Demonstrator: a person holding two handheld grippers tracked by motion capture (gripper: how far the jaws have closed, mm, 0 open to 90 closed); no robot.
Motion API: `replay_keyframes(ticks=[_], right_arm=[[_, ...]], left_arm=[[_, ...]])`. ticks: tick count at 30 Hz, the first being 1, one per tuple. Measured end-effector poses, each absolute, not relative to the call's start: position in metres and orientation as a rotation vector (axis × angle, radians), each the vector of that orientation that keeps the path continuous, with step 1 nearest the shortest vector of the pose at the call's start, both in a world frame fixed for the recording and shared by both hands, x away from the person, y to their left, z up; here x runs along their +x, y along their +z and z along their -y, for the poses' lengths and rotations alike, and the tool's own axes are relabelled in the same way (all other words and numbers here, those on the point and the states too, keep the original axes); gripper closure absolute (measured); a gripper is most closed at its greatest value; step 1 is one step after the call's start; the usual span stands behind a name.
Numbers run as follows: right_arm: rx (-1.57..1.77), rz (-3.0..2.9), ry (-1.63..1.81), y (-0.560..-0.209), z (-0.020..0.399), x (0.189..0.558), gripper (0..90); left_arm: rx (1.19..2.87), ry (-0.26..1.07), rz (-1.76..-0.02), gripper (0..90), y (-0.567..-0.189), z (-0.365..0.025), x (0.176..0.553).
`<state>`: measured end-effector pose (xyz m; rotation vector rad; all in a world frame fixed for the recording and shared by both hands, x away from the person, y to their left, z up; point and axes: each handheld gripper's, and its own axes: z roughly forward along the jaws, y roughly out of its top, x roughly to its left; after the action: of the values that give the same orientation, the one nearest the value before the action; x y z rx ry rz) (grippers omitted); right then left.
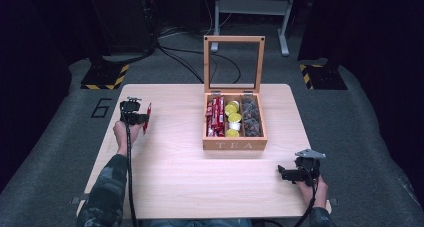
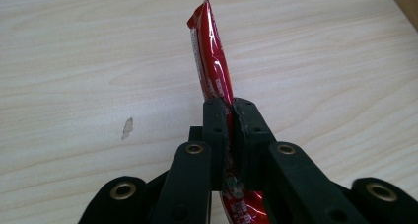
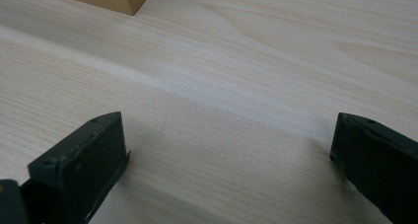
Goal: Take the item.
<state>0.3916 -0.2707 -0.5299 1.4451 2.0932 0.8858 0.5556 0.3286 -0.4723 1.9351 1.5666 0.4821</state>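
Red Packet Held Over the Worktop

The left hand-held gripper (image 2: 229, 130) is squeezed tight on a long red stick packet (image 2: 211, 61). The packet pokes out past the black jaws, and its other end hangs out below them. It hangs over the left side of the pale wooden worktop (image 1: 175, 177), well away from the wooden tea box (image 1: 234, 144). The box has its lid up, and more red packets (image 1: 215, 118) sit in its left part.

The packet looks light, thin and bendy, and its shiny skin is probably slippery. A grip near the middle, like this one, should keep it from flopping. Squeezing too hard could crush what is inside.

The right hand-held gripper (image 3: 229, 150) is wide open with nothing in it, low by the near right corner
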Motion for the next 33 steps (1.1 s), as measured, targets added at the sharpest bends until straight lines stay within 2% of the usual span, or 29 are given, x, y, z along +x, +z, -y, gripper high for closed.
replay_keyframes(ticks=[27, 30, 33], right_arm=[[1.445, -2.093, 0.886, -0.530, 0.271, 0.392, 0.0], [1.445, -2.093, 0.886, -0.530, 0.271, 0.392, 0.0], [1.445, -2.093, 0.886, -0.530, 0.271, 0.392, 0.0]], left_arm=[[1.960, 0.481, -1.617, 83.4, -0.499, -0.332, 0.561], [1.936, 0.480, -1.622, 77.6, -0.499, -0.334, 0.561], [1.919, 0.470, -1.618, 65.6, -0.498, -0.336, 0.560]])
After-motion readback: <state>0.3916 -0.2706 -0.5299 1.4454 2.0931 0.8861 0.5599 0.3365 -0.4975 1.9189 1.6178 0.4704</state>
